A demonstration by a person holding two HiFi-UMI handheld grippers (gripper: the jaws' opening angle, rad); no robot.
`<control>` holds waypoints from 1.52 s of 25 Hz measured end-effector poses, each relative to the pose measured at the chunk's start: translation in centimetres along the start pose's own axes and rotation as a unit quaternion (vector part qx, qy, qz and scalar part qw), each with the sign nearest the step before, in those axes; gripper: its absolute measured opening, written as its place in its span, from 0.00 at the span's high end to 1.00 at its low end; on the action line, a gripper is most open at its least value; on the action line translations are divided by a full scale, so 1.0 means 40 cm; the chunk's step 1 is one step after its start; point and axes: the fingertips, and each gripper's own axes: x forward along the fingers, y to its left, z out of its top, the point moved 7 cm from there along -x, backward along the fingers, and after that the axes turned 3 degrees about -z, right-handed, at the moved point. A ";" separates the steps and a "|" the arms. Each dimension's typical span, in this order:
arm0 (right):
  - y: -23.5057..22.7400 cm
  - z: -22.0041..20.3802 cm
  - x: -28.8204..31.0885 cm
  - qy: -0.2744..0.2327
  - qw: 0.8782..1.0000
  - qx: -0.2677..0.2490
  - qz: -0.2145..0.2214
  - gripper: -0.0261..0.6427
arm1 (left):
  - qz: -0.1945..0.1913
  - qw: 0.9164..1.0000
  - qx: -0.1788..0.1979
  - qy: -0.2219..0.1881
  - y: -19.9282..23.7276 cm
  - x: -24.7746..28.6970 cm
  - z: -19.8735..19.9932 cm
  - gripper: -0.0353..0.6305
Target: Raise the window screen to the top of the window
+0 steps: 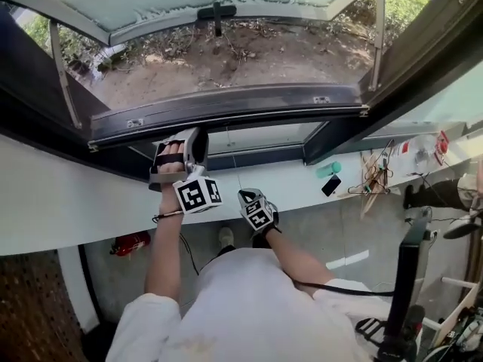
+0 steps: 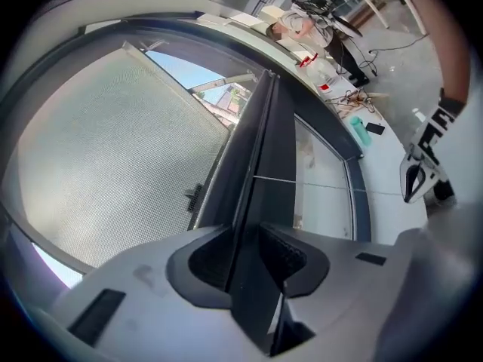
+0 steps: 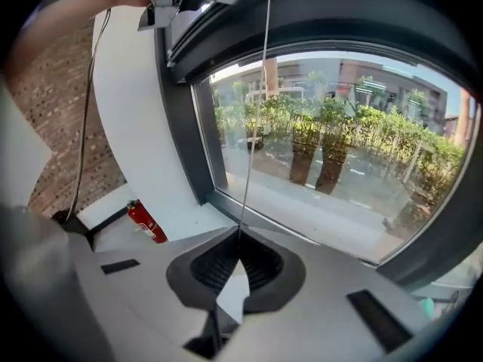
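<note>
The screen (image 2: 113, 149) filled the window above the lower pane (image 3: 332, 164), and the left gripper (image 2: 249, 256) clamped its dark bottom bar (image 1: 226, 110). The right gripper (image 3: 240, 261) was closed on one thin cord (image 3: 256, 89), whose top was cut off. One bottle (image 1: 328, 170) and one phone (image 1: 330, 185) lay on the sill (image 1: 287, 176). One extinguisher (image 3: 147, 221) sat below.

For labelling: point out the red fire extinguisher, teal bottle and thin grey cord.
Red fire extinguisher (image 3: 147, 223): right gripper view, body.
Teal bottle (image 1: 327, 170): head view, middle.
Thin grey cord (image 3: 251, 149): right gripper view, mid-length.
</note>
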 end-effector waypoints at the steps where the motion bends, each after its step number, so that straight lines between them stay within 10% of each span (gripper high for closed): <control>1: -0.016 -0.007 -0.012 0.006 1.000 -0.001 -0.008 0.96 | 0.000 1.000 0.008 -0.001 0.001 0.001 0.000 0.79; 26: -0.043 -0.030 -0.081 0.022 0.999 -0.009 -0.025 0.96 | -0.004 0.999 -0.032 -0.013 0.018 -0.005 0.008 0.82; 38: -0.064 0.045 -0.081 -0.017 0.999 -0.028 -0.031 0.96 | 0.044 0.989 -0.117 -0.084 0.093 -0.048 0.014 0.85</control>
